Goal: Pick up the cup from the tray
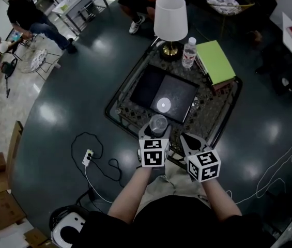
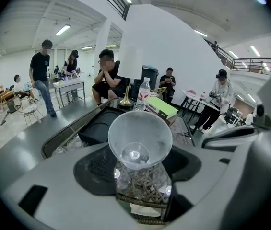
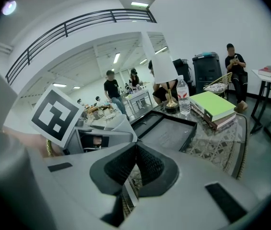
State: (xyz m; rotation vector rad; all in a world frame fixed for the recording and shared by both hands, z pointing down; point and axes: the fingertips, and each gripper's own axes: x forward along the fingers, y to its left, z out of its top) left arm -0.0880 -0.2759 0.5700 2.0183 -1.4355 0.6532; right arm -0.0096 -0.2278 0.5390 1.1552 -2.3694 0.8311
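At the far left of the head view a power strip (image 1: pixel 88 157) and its cable lie on the dark floor, well apart from the work. Moving right, the wicker table (image 1: pixel 210 110) carries a black tray (image 1: pixel 146 87) at its centre, and the tray looks bare apart from a pale round spot that may be only glare. Just below the tray's near edge sits the left gripper (image 1: pixel 157 129), its jaws spread wide and pinching the clear plastic cup (image 1: pixel 158 122). In the left gripper view the cup (image 2: pixel 140 135) stands between the two dark pads of the left gripper (image 2: pixel 140 167), mouth upward. The woven table top shows under it and the tray lies behind it. The cup therefore seems to be off the tray and over the table's near rim. A faint reflection below it suggests that it hangs clear of the glass. To the right, the right gripper (image 1: pixel 187 140) hovers beside the left one with its jaws pressed together on nothing, which the right gripper view confirms (image 3: pixel 136 164). Further right and higher in the frame are a white lamp (image 1: pixel 170 18), a water bottle (image 1: pixel 188 53) and a green book (image 1: pixel 215 61). The pick looks essentially made. What remains is likely a steady, upright carry without squeezing the thin wall harder.
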